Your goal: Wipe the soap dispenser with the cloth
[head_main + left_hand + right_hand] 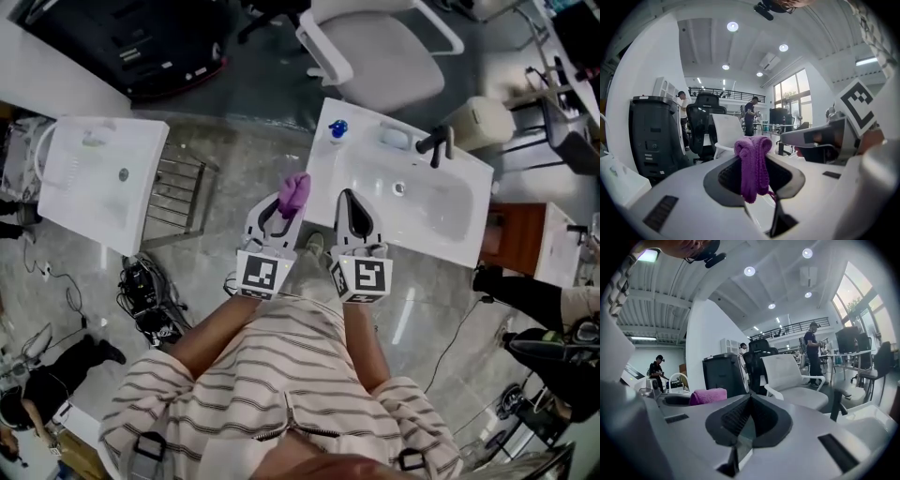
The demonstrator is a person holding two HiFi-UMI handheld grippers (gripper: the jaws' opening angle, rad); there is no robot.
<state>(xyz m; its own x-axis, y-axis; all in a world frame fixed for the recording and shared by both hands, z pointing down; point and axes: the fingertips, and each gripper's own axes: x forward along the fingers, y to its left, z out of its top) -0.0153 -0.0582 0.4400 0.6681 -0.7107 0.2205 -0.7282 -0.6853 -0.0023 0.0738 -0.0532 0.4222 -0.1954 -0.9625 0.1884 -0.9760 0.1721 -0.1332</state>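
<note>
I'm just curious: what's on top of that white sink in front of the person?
On the far rim of the sink: a blue-topped soap dispenser, a pale oval item and a black faucet. The right gripper covers its near corner.

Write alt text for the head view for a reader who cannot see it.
Seen from above, a person in a striped shirt reaches toward a white sink; the left hand-held gripper clamps a purple cloth, the right hand-held gripper is shut and empty. A blue-topped soap dispenser stands at the sink's far left corner.
</note>
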